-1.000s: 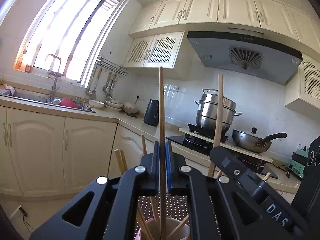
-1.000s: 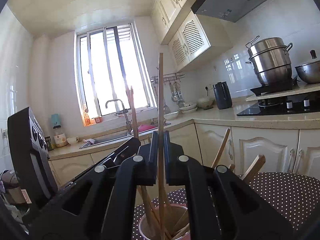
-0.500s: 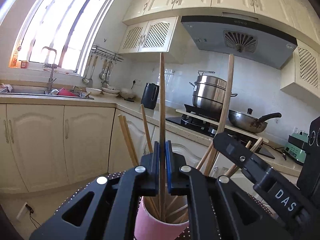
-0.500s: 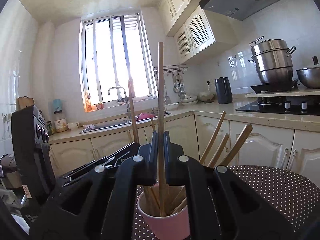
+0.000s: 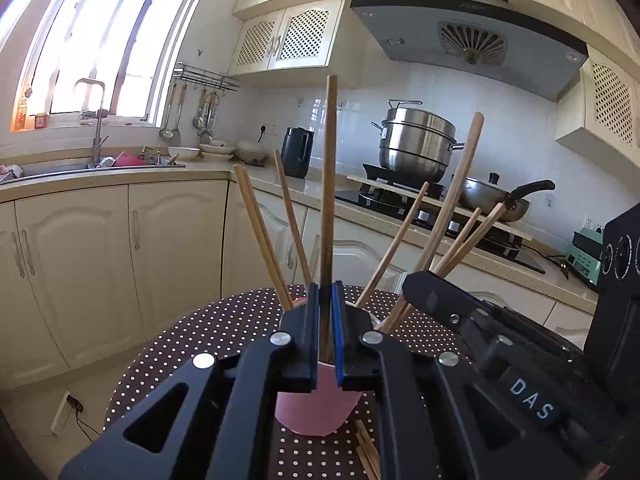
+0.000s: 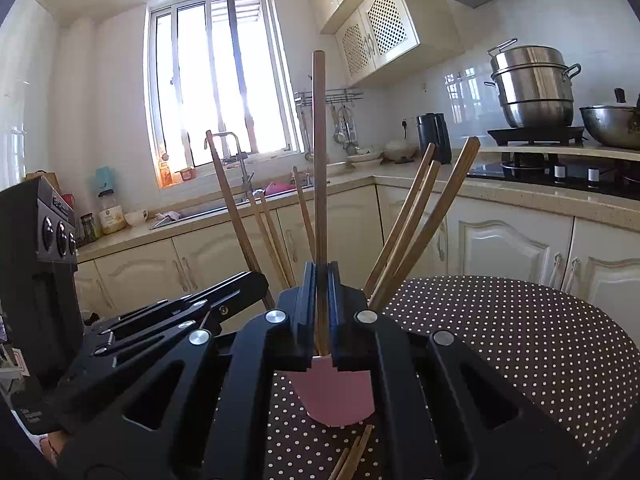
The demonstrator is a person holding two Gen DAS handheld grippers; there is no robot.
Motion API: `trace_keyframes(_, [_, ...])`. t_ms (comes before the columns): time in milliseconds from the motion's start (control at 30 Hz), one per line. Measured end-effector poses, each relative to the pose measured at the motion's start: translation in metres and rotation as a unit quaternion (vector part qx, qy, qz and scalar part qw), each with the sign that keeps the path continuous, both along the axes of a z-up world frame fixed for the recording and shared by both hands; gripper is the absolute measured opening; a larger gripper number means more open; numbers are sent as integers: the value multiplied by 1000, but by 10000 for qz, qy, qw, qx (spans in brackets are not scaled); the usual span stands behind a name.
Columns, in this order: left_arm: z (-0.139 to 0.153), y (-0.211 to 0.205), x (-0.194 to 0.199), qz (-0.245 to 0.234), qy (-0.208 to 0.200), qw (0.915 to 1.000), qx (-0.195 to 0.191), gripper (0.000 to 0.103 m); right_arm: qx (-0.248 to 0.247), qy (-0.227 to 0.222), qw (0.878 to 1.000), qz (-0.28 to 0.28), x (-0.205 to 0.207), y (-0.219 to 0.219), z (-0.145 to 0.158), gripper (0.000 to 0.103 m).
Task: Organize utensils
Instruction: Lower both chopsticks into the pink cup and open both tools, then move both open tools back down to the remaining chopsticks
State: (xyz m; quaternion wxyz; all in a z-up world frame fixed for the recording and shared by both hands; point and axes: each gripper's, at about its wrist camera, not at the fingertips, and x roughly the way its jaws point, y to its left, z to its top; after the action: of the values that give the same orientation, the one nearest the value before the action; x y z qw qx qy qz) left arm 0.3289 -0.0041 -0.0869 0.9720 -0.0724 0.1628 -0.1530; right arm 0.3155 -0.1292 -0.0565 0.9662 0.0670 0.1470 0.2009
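Note:
A pink cup (image 5: 316,408) (image 6: 332,396) stands on the dotted table (image 5: 192,344) and holds several wooden chopsticks fanned outward. My left gripper (image 5: 325,292) is shut on an upright chopstick (image 5: 329,200) whose lower end dips into the cup's mouth. My right gripper (image 6: 322,276) is shut on another upright chopstick (image 6: 319,160), also over the cup. Each gripper shows in the other's view: the right gripper (image 5: 432,296) with its chopstick (image 5: 456,192), and the left gripper (image 6: 244,284) with its chopstick (image 6: 232,208). The cup's rim is hidden behind the jaws.
Loose chopsticks (image 5: 368,452) (image 6: 352,456) lie on the cloth just in front of the cup. Behind the table run cream cabinets, a sink (image 5: 92,164), a black kettle (image 5: 297,152), and a stove with a steamer pot (image 5: 416,144) and a wok (image 5: 492,196).
Both grippers have sunk toward the cup with their chopsticks still clamped. The cup has risen in both views, and the chopsticks' lower ends now reach its mouth.

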Motion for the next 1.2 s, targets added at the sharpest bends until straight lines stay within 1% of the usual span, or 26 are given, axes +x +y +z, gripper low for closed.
trace_keyframes(100, [2, -1, -6, 23, 6, 9999, 99, 7, 42, 91, 9999, -16, -3, -2, 0, 7])
trace_keyframes(233, [6, 1, -10, 64, 94, 9999, 101, 8, 140, 199, 9997, -47, -7, -7, 4, 7])
trace_keyframes(300, [8, 1, -13, 94, 144, 9997, 157, 18, 153, 226, 9996, -91, -11, -9, 7, 7])
trace_keyframes(333, [9, 0, -15, 137, 157, 9996, 190, 29, 169, 248, 9995, -105, -12, -10, 9, 7])
trace_keyframes(600, [23, 4, -40, 289, 91, 9993, 203, 41, 140, 235, 9994, -203, -36, -17, 23, 8])
trace_keyframes(633, [25, 4, -45, 302, 69, 9993, 219, 44, 128, 226, 9994, -218, -40, -17, 24, 8])
trace_keyframes(667, [27, 3, -49, 317, 49, 9992, 247, 46, 133, 212, 9994, -236, -45, -18, 26, 8])
trace_keyframes(800, [34, -2, -67, 427, -52, 9979, 477, 48, 149, 181, 9994, -260, -64, -23, 32, 11])
trace_keyframes(833, [36, -4, -72, 455, -84, 9976, 516, 49, 156, 180, 9994, -264, -68, -23, 34, 16])
trace_keyframes(867, [37, -5, -78, 471, -119, 9973, 544, 51, 168, 159, 9994, -269, -74, -25, 36, 24])
trace_keyframes(900, [39, -6, -84, 495, -151, 9971, 562, 52, 156, 129, 9994, -295, -79, -26, 37, 28])
trace_keyframes(967, [42, -9, -93, 528, -216, 9965, 604, 54, 108, 9, 9993, -344, -90, -27, 42, 47])
trace_keyframes(1033, [45, -12, -103, 568, -323, 9957, 650, 55, 26, -93, 9993, -373, -101, -28, 46, 48])
trace_keyframes(1100, [48, -15, -115, 577, -428, 9952, 661, 60, -56, -181, 9990, -411, -111, -30, 49, 50])
trace_keyframes(1200, [48, -17, -126, 561, -462, 9952, 657, 63, -148, -282, 9983, -490, -124, -33, 51, 55])
